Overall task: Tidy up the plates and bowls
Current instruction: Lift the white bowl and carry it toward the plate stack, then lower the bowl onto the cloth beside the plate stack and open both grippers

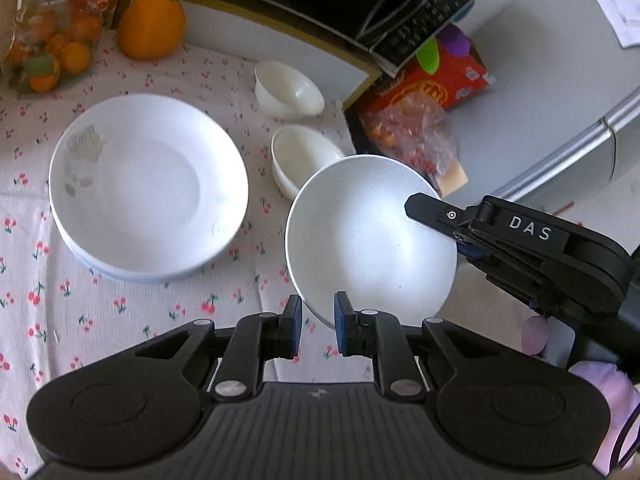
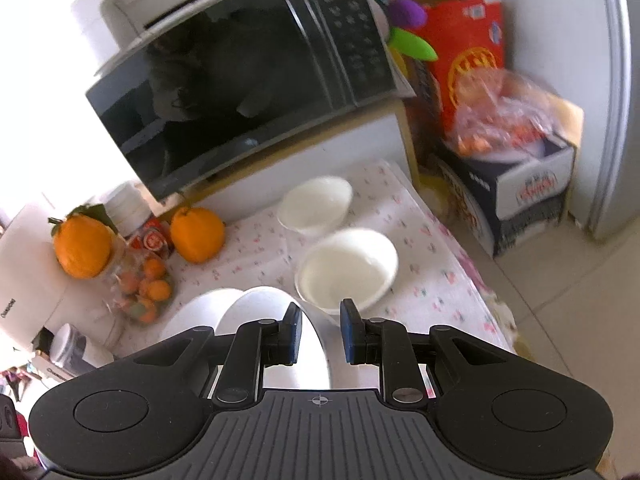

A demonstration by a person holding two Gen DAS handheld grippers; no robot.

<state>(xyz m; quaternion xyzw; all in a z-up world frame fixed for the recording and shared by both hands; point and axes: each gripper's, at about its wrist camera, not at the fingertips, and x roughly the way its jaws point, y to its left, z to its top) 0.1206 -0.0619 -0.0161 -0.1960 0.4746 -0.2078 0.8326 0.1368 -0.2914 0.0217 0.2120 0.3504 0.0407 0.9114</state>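
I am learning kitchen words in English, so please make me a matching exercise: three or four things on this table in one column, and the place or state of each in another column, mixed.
Things:
1. tilted plate
2. stack of plates
3. big orange
4. small bowls

Places or states:
A. flat on the cherry cloth, at the left
B. between the plates and the microwave
C. beside the glass jar
D. held at its rim by both tools

Pairs: 1-D, 2-A, 3-C, 4-B
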